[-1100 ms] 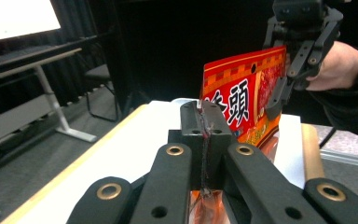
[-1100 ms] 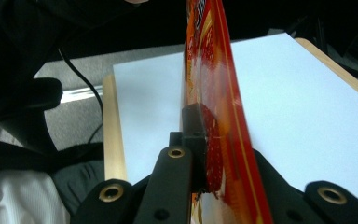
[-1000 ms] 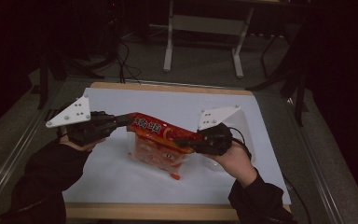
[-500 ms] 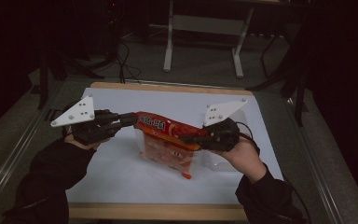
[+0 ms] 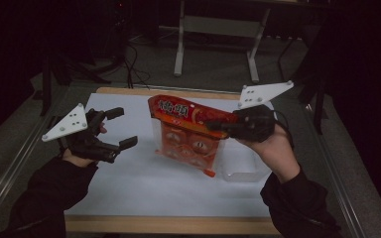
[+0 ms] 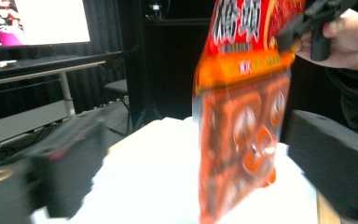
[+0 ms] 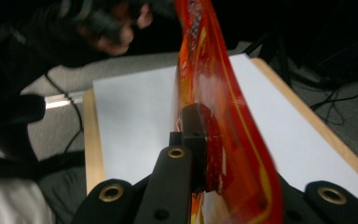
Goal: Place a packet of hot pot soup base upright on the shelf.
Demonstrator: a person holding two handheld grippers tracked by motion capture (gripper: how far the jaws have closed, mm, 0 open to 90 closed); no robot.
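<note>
right gripper [image 5: 213, 126]: fingers pinching the red snack bag [image 5: 188, 131] by its top edge at 3 o'clock, bag hanging over the desk [image 5: 129, 193] centre | left gripper [image 5: 121, 128]: fingers spread, holding nothing, at 9 o'clock of the bag, well apart | clear tub [image 5: 243, 168]: at bag's 4 o'clock

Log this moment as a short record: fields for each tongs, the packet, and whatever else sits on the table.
left tongs: jaws apart, holding nothing, off to the left of the packet
right tongs: clamped on the packet's red top band
snack packet: red and orange with a clear window, hanging from the right tongs above the table
clear container: on the white table surface, under the right hand
background: dark room, a metal table frame on the floor beyond
</note>
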